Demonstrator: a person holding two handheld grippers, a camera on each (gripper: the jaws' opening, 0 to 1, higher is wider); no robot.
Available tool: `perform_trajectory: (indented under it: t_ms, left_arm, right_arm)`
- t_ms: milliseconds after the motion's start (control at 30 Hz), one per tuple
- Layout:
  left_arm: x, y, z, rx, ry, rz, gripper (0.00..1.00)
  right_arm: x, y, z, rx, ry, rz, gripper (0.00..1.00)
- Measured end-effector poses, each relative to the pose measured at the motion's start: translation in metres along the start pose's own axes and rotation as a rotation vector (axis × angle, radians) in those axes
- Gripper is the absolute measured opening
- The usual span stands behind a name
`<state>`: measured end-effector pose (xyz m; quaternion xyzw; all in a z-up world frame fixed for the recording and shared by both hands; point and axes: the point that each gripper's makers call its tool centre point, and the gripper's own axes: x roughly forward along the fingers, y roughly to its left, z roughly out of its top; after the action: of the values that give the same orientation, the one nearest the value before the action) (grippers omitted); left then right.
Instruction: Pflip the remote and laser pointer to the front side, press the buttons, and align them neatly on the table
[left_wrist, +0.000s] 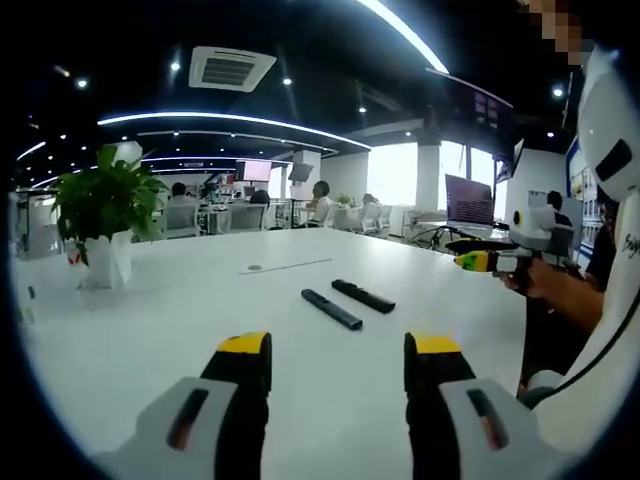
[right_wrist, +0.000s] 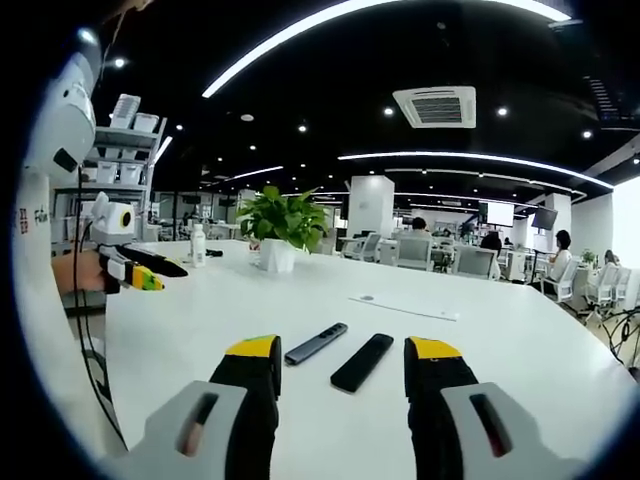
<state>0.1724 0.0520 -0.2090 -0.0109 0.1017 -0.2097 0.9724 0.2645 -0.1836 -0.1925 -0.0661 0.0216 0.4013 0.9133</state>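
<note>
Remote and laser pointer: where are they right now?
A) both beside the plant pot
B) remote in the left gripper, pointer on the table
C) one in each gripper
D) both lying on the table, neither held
D: the remote and laser pointer lie side by side on the white table, ahead of open, empty jaws.

Big white table (left_wrist: 150, 330), glossy top, pretty bare. 2 slim dark sticks lie flat near the middle: the remote (left_wrist: 363, 296) and the laser pointer (left_wrist: 331, 309), side by side, just apart, roughly parallel. Behind them there's a flat white panel (left_wrist: 285, 266) set flush in the tabletop. A potted plant (left_wrist: 103, 215) in a white pot stands toward the far edge, and in the right gripper view a small white bottle (right_wrist: 198, 245) stands near it.
</note>
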Motion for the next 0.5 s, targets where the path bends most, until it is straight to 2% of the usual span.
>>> perform_trajectory:
  t_ms: [500]
  left_arm:
    - [0.0002, 0.0039, -0.0046, -0.003, 0.013, 0.004, 0.53]
  right_arm:
    - [0.0026, 0.0009, -0.0007, -0.007, 0.005, -0.003, 0.52]
